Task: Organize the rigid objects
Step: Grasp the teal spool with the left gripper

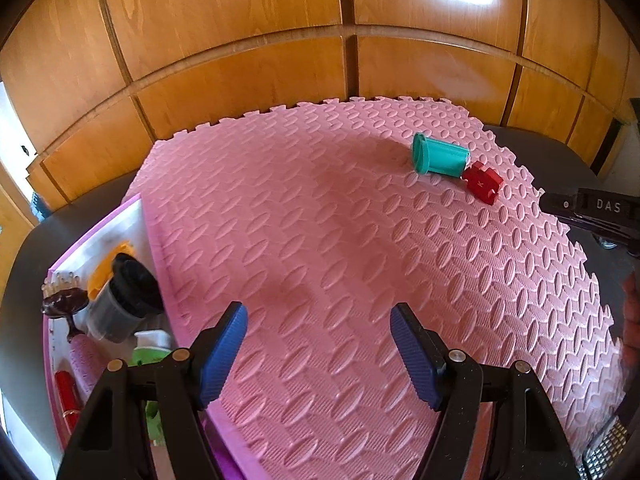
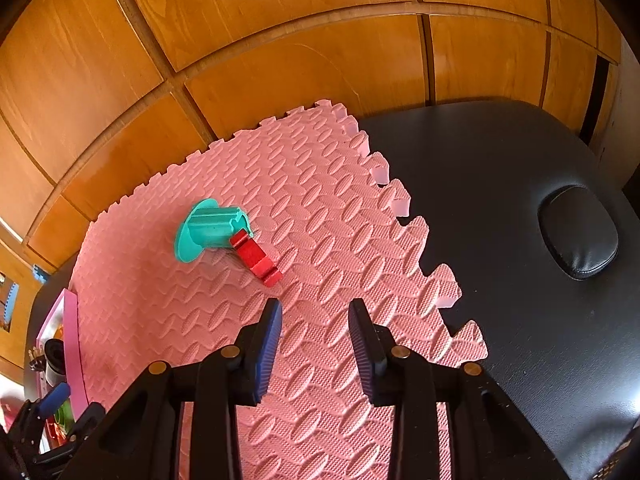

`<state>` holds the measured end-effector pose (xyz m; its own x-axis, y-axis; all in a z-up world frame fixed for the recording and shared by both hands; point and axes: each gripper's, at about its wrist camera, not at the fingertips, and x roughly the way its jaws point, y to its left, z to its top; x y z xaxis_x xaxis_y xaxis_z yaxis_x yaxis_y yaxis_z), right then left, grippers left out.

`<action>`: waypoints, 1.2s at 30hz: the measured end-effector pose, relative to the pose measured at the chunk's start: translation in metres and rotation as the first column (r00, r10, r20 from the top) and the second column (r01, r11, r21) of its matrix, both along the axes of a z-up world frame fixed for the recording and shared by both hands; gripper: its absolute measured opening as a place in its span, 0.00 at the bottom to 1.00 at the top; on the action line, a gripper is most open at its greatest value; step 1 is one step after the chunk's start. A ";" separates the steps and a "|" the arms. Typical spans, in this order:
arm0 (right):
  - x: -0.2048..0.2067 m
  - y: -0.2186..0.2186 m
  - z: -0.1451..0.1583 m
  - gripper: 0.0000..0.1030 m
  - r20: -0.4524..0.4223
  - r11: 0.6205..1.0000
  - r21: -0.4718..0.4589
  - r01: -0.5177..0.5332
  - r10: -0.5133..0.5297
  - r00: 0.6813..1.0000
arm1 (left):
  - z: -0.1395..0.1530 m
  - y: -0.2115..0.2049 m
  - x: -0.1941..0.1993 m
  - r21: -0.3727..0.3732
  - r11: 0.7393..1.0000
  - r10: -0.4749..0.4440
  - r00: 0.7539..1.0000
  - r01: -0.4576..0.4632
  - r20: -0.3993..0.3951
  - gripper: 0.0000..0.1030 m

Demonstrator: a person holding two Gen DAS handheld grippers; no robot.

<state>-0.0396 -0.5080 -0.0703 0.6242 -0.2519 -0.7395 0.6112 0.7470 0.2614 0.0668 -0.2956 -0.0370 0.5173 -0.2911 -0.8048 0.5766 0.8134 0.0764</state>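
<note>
A teal plastic spool (image 1: 440, 157) lies on its side on the pink foam mat (image 1: 320, 240), touching a red block (image 1: 483, 182). Both also show in the right wrist view, the spool (image 2: 210, 229) and the red block (image 2: 256, 258) just ahead of my right gripper (image 2: 315, 346), which is open and empty. My left gripper (image 1: 319, 354) is open and empty over the mat's near part, far from both objects. A pink-rimmed tray (image 1: 100, 232) at the left holds a black-lidded grey cup (image 1: 120, 304), a hair brush (image 1: 64, 300), a red item and a green item.
The mat lies on a black padded table (image 2: 520, 200) with an oval cushion (image 2: 578, 232). Wooden cabinet doors (image 1: 320, 40) stand behind. The tray also shows in the right wrist view (image 2: 72, 320). The right gripper's body (image 1: 600, 212) enters the left wrist view.
</note>
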 end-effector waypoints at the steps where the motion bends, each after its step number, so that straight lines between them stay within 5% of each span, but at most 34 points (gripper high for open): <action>1: 0.000 0.000 0.000 0.33 0.000 1.000 0.004 0.000 0.000 1.000 | -0.001 -0.002 0.001 -0.001 1.000 -0.001 1.000 0.001 -0.003 0.72; 26: 0.000 -0.002 -0.002 0.33 0.016 0.998 0.063 -0.010 0.009 1.000 | -0.005 -0.064 0.057 -0.152 0.988 -0.036 0.985 0.010 -0.170 0.72; 36: -0.003 -0.005 -0.001 0.35 0.036 0.995 0.102 -0.002 -0.002 0.999 | 0.011 -0.137 0.067 -0.167 0.979 -0.140 0.984 0.121 -0.110 0.86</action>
